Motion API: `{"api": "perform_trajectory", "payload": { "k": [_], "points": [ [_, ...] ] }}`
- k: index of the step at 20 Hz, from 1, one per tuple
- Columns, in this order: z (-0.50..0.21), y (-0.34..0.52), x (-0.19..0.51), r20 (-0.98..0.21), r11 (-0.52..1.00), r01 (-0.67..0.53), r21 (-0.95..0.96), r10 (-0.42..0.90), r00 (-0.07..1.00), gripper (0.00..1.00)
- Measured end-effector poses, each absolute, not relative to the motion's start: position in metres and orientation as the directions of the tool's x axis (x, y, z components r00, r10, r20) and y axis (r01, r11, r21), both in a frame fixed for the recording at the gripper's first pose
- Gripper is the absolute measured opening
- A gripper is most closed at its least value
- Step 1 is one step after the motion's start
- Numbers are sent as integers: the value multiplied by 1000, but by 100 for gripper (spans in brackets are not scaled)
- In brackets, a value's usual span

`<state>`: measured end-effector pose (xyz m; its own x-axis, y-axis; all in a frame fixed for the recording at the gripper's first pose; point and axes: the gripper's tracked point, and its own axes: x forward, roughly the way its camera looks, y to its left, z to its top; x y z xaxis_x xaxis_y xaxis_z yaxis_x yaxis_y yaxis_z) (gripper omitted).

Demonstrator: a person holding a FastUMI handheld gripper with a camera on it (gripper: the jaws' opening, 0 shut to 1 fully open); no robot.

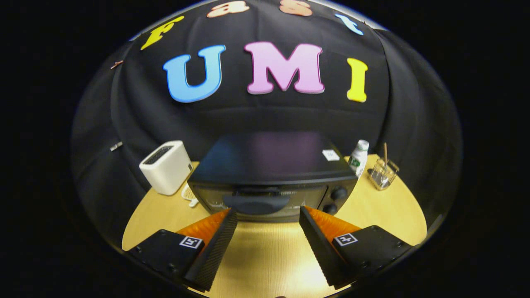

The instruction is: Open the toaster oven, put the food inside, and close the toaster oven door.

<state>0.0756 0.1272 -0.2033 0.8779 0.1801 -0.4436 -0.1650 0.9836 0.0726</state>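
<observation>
A black toaster oven [269, 165] stands on the wooden table [265, 252], just beyond my fingers. Its glass door [256, 198] is shut, with a dark handle [256, 203] at its middle and two knobs [336, 198] to the right. My gripper [268, 215] is open, and its tips sit a little in front of the door, either side of the handle. Nothing is between the black ribbed fingers [215, 244]. No food item can be made out.
A white box-shaped appliance [166, 166] stands left of the oven with a small white object [189, 194] at its foot. On the right are a white bottle with a green label [358, 157] and a clear holder with a stick [383, 171].
</observation>
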Motion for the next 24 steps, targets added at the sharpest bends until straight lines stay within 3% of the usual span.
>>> {"api": "perform_trajectory", "payload": {
  "k": [9,16,24],
  "points": [
    [-74,22,17,-133,992,-105,67,113,985,98],
    [-48,-40,-41,-126,997,-44,61,51,991,98],
    [-38,-54,-36,-113,996,-32,78,41,993,98]
  ]
}}
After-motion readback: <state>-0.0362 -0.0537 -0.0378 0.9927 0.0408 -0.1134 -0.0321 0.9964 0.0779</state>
